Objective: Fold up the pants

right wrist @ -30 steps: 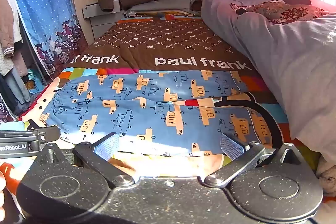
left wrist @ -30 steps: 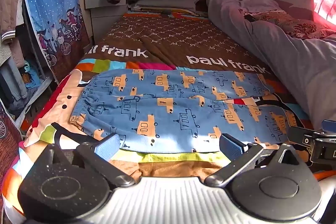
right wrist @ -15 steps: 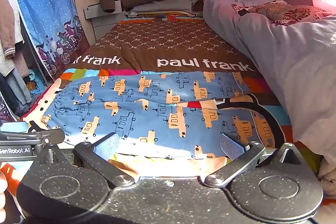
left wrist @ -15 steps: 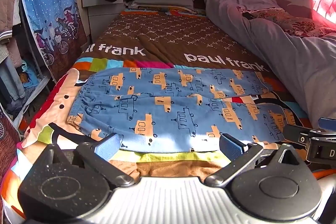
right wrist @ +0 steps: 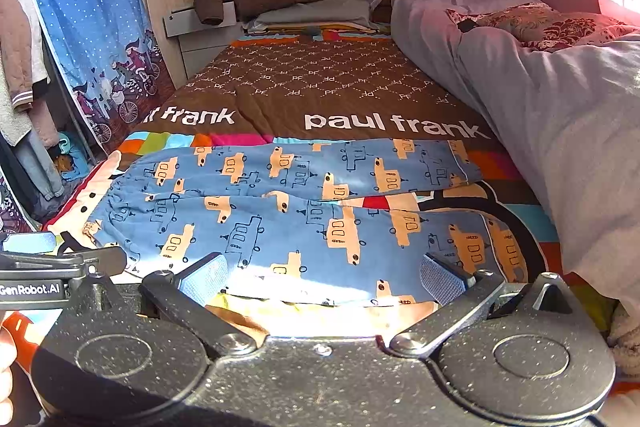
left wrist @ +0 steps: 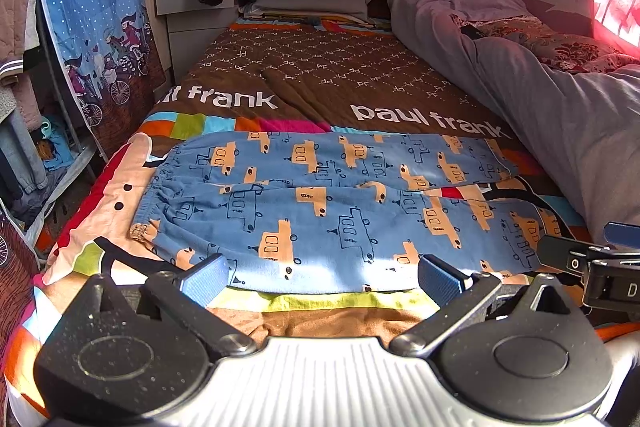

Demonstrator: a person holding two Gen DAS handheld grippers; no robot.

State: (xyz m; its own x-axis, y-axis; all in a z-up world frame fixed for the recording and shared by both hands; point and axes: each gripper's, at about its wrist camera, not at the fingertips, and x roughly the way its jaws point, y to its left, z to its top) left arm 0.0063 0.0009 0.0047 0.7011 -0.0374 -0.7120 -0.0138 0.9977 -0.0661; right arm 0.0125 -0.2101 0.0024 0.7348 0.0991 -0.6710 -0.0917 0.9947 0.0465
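Across the bed's Paul Frank bedspread [left wrist: 328,75] the blue car-print pants [left wrist: 320,211] lie flat, legs slightly parted, while the left tongs [left wrist: 320,277] and right tongs [right wrist: 322,277] hover wide open just short of the near edge, holding nothing.

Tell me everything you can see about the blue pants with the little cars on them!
The pants look like soft blue fabric printed with orange and outlined cars. They lie flat and unfolded across the bedspread, gathered waistband at the left, both legs stretching right, with a gap opening between them toward the cuffs. Sunlight falls on the near edge. Neither gripper touches them.
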